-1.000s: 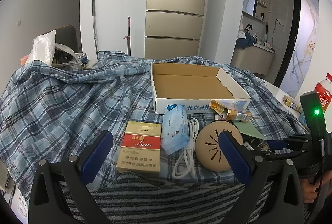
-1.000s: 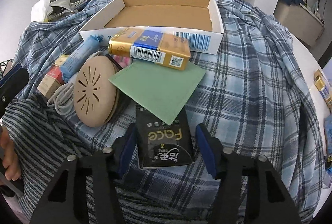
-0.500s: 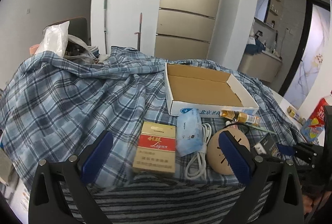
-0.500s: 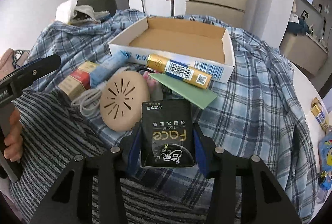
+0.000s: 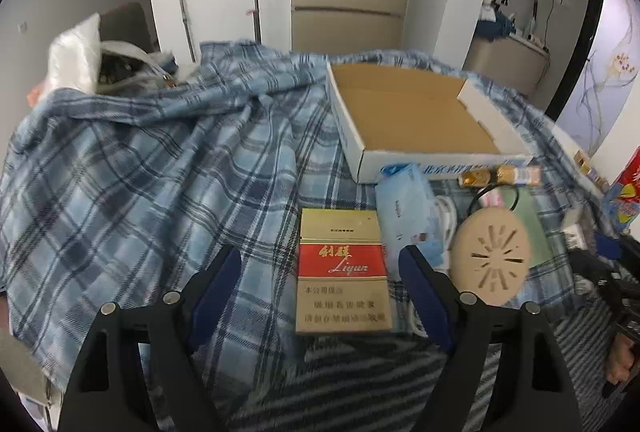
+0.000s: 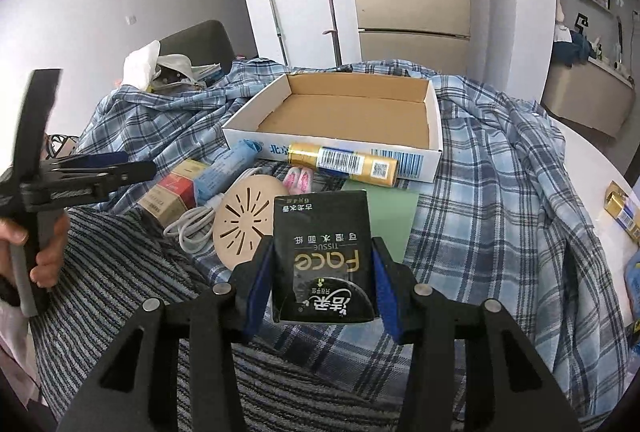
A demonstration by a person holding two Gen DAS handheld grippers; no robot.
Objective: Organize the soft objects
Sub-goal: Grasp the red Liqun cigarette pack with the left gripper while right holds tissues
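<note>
While the right claw (image 6: 322, 284) grips the black tissue pack (image 6: 322, 252) by its two side edges, the pack sits upright between the blue pads, its label upside down to the right wrist camera, raised clear of the plaid cloth (image 6: 492, 200) that covers the tabletop. Behind the pack lie a green sheet (image 6: 390, 208) and, to its left, a tan slotted disc (image 6: 244, 220) — the disc partly hidden by the pack's left edge. Farther back stands the open cardboard tray (image 6: 434, 120), with a gold tube (image 6: 344, 162) lying against its front wall.

The left claw (image 5: 320, 282) is spread wide and holds nothing. A red-and-gold cigarette box (image 5: 342, 274) lies flat on the cloth between its fingers, nearer the right one, apart from both pads. Just right of the box: a pale blue tissue packet (image 5: 404, 204), then a coiled white cable (image 5: 446, 216), then the tan disc. The tray sits beyond these items, on the cloth.

In the right wrist view the left claw appears at the left edge — well apart from the black pack.
</note>
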